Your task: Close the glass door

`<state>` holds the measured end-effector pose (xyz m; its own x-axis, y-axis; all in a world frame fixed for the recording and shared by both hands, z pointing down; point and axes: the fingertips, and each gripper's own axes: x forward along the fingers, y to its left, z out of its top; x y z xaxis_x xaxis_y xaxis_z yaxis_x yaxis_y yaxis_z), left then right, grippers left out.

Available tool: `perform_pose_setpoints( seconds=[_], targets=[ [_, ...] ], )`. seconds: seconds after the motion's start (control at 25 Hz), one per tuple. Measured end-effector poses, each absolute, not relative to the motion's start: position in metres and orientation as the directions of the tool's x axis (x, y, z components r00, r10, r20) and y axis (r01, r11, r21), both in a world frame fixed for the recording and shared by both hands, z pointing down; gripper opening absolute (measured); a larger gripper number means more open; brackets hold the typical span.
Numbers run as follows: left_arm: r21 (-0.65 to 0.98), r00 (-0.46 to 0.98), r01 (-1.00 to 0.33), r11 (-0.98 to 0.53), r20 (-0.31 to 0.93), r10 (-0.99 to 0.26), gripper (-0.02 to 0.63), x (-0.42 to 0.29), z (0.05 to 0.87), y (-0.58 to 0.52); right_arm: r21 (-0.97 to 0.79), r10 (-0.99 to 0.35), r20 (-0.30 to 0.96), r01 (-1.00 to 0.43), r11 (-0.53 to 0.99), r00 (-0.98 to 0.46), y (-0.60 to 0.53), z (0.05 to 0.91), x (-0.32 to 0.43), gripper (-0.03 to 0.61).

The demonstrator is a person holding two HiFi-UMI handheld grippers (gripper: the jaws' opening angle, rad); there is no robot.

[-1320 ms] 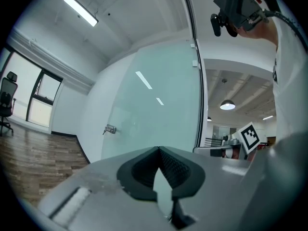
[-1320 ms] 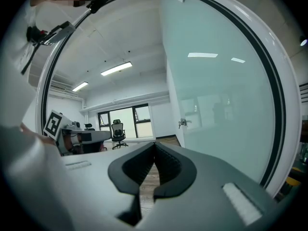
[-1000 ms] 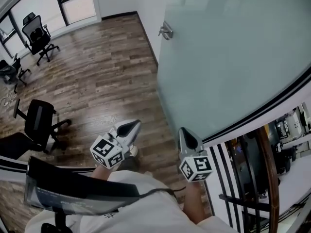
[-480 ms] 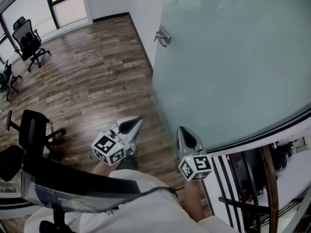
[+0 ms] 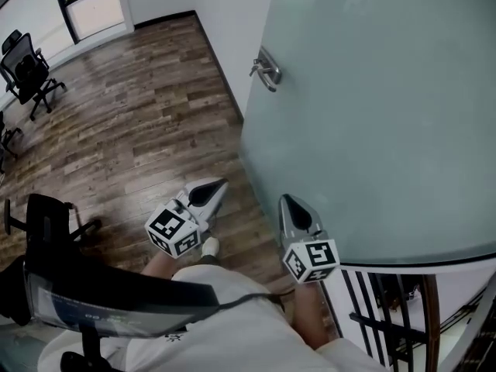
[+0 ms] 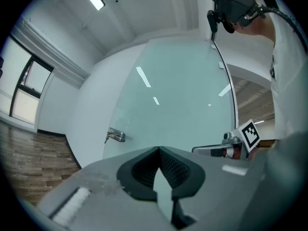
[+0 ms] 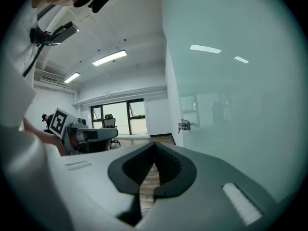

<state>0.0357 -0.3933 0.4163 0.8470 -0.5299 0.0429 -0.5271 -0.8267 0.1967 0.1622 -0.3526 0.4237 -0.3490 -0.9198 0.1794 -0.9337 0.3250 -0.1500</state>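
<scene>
You have stepped closer, so the glass door (image 5: pixel 372 115) and its handle (image 5: pixel 266 70) are nearer, ahead on your right, but nothing touches them yet. Your left gripper (image 5: pixel 215 184) and right gripper (image 5: pixel 287 201) are both shut tight and hold nothing. The frame the door must meet is cut off from view.

We wore a white shirt (image 5: pixel 232 332) that filled the bottom centre of the head view, with a thin black cable (image 5: pixel 248 302) running across it. A white shoe (image 5: pixel 209 246) showed just above it. Our left gripper (image 5: pixel 218 184) and right gripper (image 5: pixel 286 201) had pale grey tapering shells with ribbed black pads (image 6: pixel 173 166). Each carried a white cube with black square markers (image 5: pixel 172 232). At the upper right of the left gripper view sat our black head-mounted camera (image 6: pixel 233 4).
</scene>
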Motion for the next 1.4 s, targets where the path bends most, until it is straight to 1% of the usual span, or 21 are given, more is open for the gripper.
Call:
perform_pose_setpoints(
  seconds=[0.36,0.56,0.8,1.04,1.4],
  targets=[
    [0.219,0.879,-0.472,-0.854,0.042,-0.475,0.005,0.017,0.419,-0.489,-0.122,-0.934,0.205,-0.954,0.274,-0.294,-0.443,0.420,0.141,0.009],
    [0.228,0.894,-0.442,-0.868,0.037,-0.446,0.005,0.013,0.420,-0.517,-0.121,-0.939,0.214,-0.961,0.249,-0.270,-0.467,0.422,0.132,0.009],
    [0.241,0.897,-0.434,-0.868,0.031,-0.440,0.005,0.011,0.418,-0.531,-0.122,-0.933,0.224,-0.957,0.262,-0.283,-0.482,0.422,0.122,0.009],
    [0.238,0.888,-0.450,-0.861,0.019,-0.459,0.005,0.018,0.418,-0.527,-0.111,-0.933,0.204,-0.954,0.279,-0.296,-0.496,0.422,0.132,0.009],
    [0.228,0.851,-0.513,-0.828,0.007,-0.525,0.005,0.015,0.406,-0.539,-0.031,-0.934,0.163,-0.948,0.317,-0.317,-0.550,0.381,0.152,0.009]
  ],
)
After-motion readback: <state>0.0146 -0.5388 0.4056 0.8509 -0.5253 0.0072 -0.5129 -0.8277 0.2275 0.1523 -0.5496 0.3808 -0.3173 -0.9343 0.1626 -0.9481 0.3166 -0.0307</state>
